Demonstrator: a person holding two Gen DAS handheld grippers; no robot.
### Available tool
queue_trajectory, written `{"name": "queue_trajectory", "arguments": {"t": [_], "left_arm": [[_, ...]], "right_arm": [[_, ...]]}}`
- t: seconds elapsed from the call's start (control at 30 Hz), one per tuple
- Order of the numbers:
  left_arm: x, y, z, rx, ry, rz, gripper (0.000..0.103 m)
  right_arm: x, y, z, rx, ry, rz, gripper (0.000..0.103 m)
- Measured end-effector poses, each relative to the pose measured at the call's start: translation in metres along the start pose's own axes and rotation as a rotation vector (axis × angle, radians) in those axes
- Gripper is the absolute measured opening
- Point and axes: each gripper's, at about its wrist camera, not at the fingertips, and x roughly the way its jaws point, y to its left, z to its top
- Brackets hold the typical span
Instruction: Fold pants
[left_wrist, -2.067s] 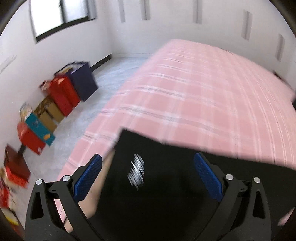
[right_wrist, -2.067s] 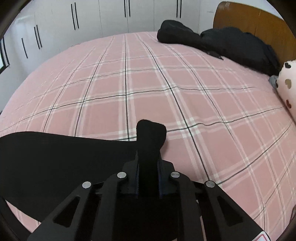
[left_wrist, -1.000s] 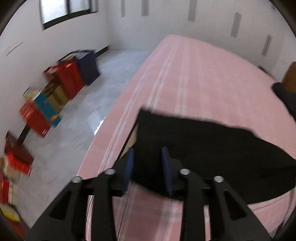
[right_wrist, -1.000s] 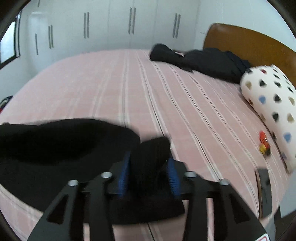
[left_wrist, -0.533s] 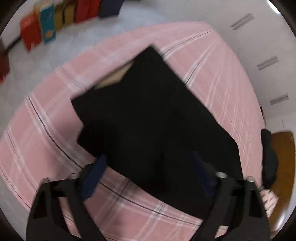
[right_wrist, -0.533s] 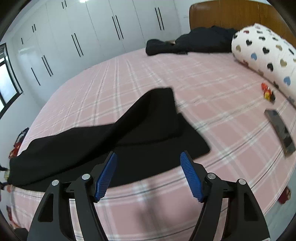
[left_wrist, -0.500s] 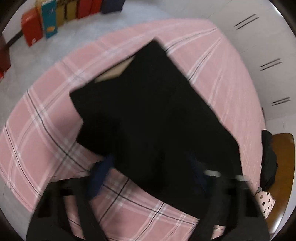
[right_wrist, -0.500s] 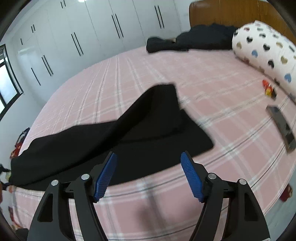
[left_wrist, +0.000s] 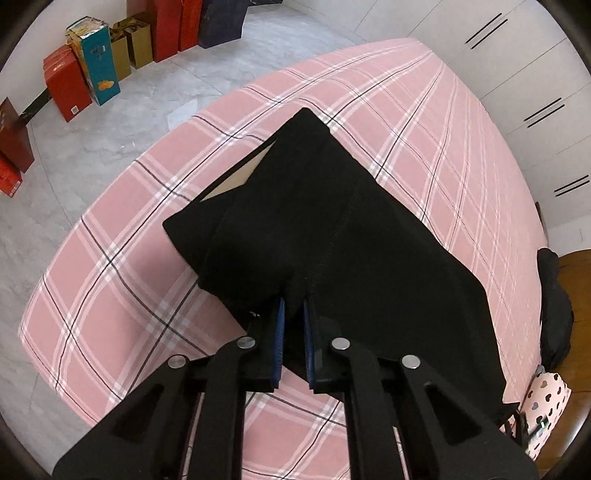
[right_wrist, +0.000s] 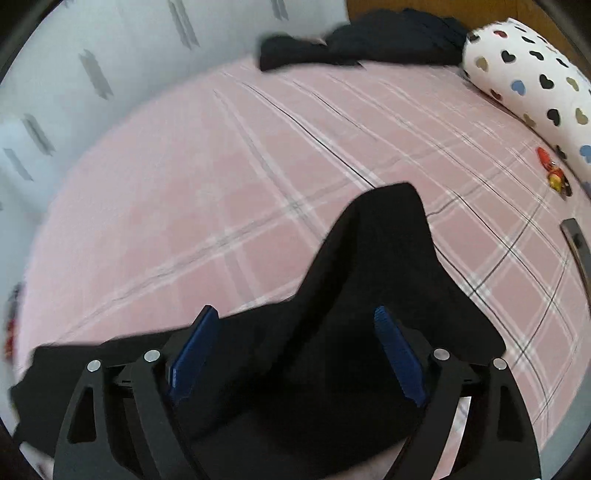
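Half a second back my left claw (left_wrist: 293, 321) stood wide over the pants (left_wrist: 332, 236); now I see it clenched on a fold at their near edge, blue pads pinching black cloth. My right claw (right_wrist: 295, 354), which a second ago gripped a bunched end, is released: its jaws are opening, cloth lying between them but untouched by the pads (right_wrist: 397, 356). The pants lie spread on the pink plaid bed (left_wrist: 424, 122), a tan lining showing at the far corner. Along the floor I see gift boxes (left_wrist: 92, 59) standing in a row; I cannot tell what they hold.
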Motion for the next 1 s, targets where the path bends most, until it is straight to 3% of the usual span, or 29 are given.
{"name": "queue_trajectory", "arguments": {"t": [0.03, 0.07, 0.13, 0.2, 0.23, 0.3, 0.4, 0.47, 0.53, 0.6, 0.63, 0.67, 0.73, 0.77, 0.8, 1.0], "left_arm": [[-0.003, -0.001, 0.002, -0.001, -0.003, 0.013, 0.006], [-0.006, -0.005, 0.006, 0.007, -0.007, 0.016, 0.006], [-0.016, -0.013, 0.018, 0.035, -0.032, 0.014, 0.006], [-0.034, -0.025, 0.027, 0.078, -0.078, -0.004, 0.005], [-0.046, -0.033, 0.031, 0.114, -0.119, -0.006, 0.004], [-0.059, -0.039, 0.033, 0.176, -0.189, 0.062, 0.000], [-0.045, -0.019, 0.028, 0.187, -0.151, 0.091, 0.000], [-0.016, 0.007, 0.017, 0.165, -0.091, 0.152, 0.000], [-0.002, 0.026, 0.006, 0.137, -0.070, 0.143, 0.000], [-0.008, 0.037, -0.005, 0.106, -0.091, 0.075, 0.000], [-0.012, 0.036, -0.009, 0.107, -0.103, 0.049, 0.000], [-0.016, 0.034, -0.012, 0.113, -0.110, 0.031, 0.005], [-0.021, 0.029, -0.018, 0.128, -0.112, 0.000, 0.036], [-0.020, 0.026, -0.020, 0.126, -0.108, -0.006, 0.072], [-0.020, 0.025, -0.024, 0.109, -0.122, 0.000, 0.086], [-0.004, 0.025, -0.025, -0.009, -0.114, -0.095, 0.086]], "right_arm": [[0.015, 0.002, 0.005, -0.005, 0.020, -0.039, 0.035], [0.027, 0.002, 0.009, -0.015, 0.048, -0.067, 0.004], [0.019, 0.000, 0.018, -0.007, 0.027, -0.031, 0.003], [-0.020, -0.003, 0.027, 0.000, -0.090, 0.086, 0.003], [-0.055, -0.009, 0.029, 0.007, -0.185, 0.203, 0.003], [-0.097, -0.024, 0.018, -0.019, -0.280, 0.263, 0.003], [-0.087, -0.056, -0.014, -0.044, -0.241, 0.219, 0.008], [-0.039, -0.090, -0.044, -0.007, -0.079, 0.197, 0.008], [-0.004, -0.116, -0.070, 0.069, 0.032, 0.185, 0.009], [-0.008, -0.126, -0.080, 0.109, -0.005, 0.234, 0.017], [-0.013, -0.129, -0.081, 0.123, -0.015, 0.229, 0.027], [-0.016, -0.129, -0.080, 0.121, -0.022, 0.224, 0.038], [-0.020, -0.125, -0.074, 0.098, -0.031, 0.205, 0.052], [-0.020, -0.124, -0.068, 0.086, -0.029, 0.202, 0.052], [-0.020, -0.121, -0.060, 0.073, -0.027, 0.199, 0.052], [-0.039, -0.120, -0.040, 0.158, -0.098, 0.221, 0.057]]}}
